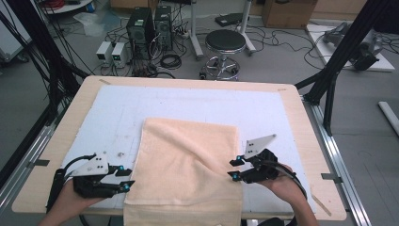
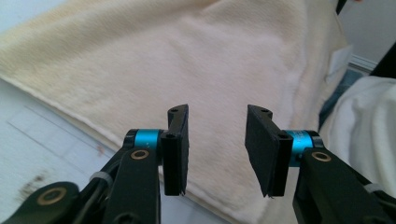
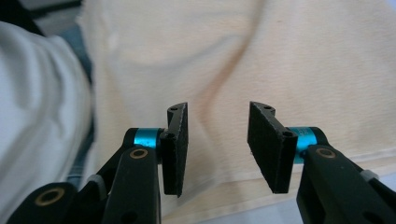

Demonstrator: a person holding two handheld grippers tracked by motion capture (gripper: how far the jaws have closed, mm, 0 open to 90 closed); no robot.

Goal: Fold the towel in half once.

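A cream towel (image 1: 188, 165) lies spread on the white mat, its near end hanging over the table's front edge. My left gripper (image 1: 125, 179) stands open at the towel's left edge, low near the front of the table. In the left gripper view, my left gripper (image 2: 217, 147) has its jaws apart above the towel (image 2: 187, 60) edge, nothing between them. My right gripper (image 1: 232, 168) stands open at the towel's right edge. In the right gripper view, my right gripper (image 3: 217, 147) hovers over the towel (image 3: 280, 70) with a soft fold running across it.
The white mat (image 1: 117, 113) covers most of the wooden table (image 1: 306, 136). Beyond the far edge stand a black stool (image 1: 225, 42), computer towers (image 1: 148, 28) and tangled cables. A black frame leg (image 1: 346, 42) rises at the right.
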